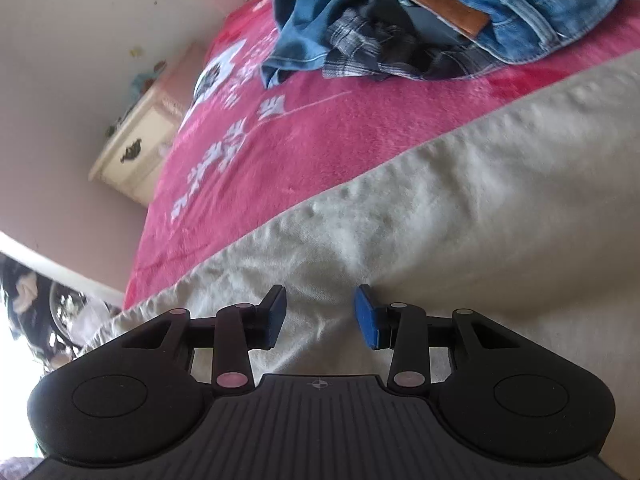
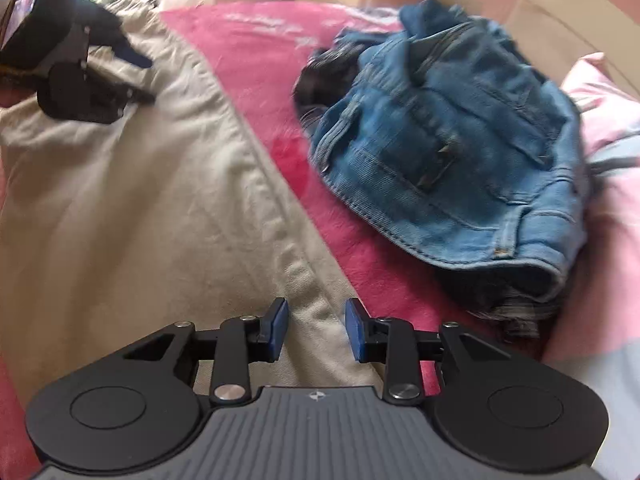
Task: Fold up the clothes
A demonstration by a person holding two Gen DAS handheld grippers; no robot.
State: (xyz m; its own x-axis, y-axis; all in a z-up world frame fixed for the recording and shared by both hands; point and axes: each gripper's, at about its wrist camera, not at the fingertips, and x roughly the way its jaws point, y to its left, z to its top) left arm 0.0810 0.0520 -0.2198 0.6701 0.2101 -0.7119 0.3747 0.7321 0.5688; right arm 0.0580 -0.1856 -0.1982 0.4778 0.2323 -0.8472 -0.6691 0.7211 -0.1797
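Pink bed blanket (image 1: 320, 128) carries beige trousers (image 1: 480, 220) beneath both grippers; left gripper (image 1: 320, 316) and right gripper (image 2: 316, 330) fingers part-open, empty. Next: grip an edge.

Pink blanket (image 1: 320, 132) with white print, cream drawer cabinet (image 1: 132, 152) against pale wall (image 1: 80, 40)

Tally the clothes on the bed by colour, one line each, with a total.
Beige: 1, the spread-out beige garment
Blue denim: 2, the denim jeans with the leather patch and a second denim piece
Dark plaid: 1, the plaid shirt under the denim
Total: 4
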